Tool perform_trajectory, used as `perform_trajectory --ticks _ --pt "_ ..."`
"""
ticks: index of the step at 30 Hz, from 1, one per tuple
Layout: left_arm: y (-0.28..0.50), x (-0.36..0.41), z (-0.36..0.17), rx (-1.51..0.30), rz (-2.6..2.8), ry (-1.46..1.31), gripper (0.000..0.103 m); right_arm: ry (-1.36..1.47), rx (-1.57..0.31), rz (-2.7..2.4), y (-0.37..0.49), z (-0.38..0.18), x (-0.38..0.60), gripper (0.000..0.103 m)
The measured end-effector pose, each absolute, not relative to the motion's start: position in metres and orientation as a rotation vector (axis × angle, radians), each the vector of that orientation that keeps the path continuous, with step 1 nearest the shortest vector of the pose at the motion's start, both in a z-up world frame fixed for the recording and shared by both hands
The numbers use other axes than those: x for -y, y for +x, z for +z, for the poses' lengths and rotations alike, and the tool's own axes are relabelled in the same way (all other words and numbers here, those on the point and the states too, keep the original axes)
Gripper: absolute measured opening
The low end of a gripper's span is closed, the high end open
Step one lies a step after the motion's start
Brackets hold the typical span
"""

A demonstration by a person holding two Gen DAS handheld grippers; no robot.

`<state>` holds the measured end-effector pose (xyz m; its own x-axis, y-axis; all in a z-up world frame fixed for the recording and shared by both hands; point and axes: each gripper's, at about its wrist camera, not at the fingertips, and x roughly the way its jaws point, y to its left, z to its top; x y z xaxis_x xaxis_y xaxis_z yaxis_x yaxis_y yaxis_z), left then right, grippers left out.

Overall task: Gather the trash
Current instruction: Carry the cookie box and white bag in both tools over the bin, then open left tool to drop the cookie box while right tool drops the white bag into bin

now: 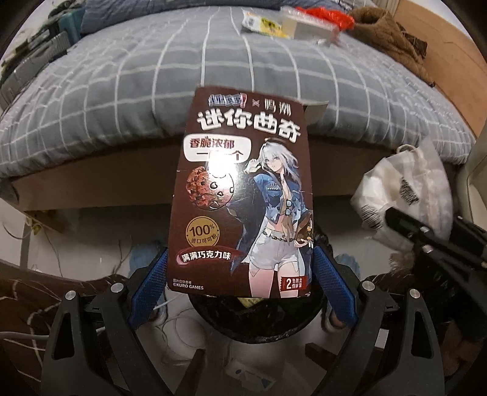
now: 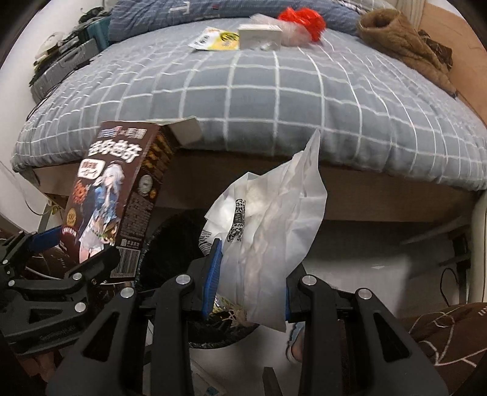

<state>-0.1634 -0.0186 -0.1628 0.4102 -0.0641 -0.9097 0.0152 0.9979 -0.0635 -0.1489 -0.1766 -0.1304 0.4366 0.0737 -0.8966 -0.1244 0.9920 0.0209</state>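
My left gripper (image 1: 240, 274) is shut on a brown cookie box (image 1: 243, 189) printed with a cartoon figure, its blue pads (image 1: 150, 283) pressing both side walls. The box stands upright over a black-lined trash bin (image 1: 258, 330). In the right wrist view the same box (image 2: 115, 189) hangs at the left, above the bin (image 2: 170, 237). My right gripper (image 2: 251, 283) is shut on a crumpled white paper bag (image 2: 274, 219), held just right of the bin's opening. That bag (image 1: 404, 182) also shows at the right of the left wrist view.
A bed with a grey checked quilt (image 2: 274, 91) fills the background. At its far end lie a yellow wrapper (image 2: 216, 38), a white box (image 2: 258, 36) and red plastic (image 2: 304, 18). A brown garment (image 2: 401, 45) lies at the right. Cables run over the floor.
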Motion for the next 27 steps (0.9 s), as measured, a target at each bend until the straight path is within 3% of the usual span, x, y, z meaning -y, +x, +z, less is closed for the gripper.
perform_trajectory --ticks 21,27 --pt "-0.139 0.031 -0.207 -1.258 -0.079 -0.040 0.090 -0.047 -1.201 0.111 -0.150 -0.162 0.191 0.031" --pt "-0.152 0.028 -0.195 -1.211 -0.061 -0.020 0.097 -0.057 -1.188 0.127 -0.151 -0.165 0.182 0.031"
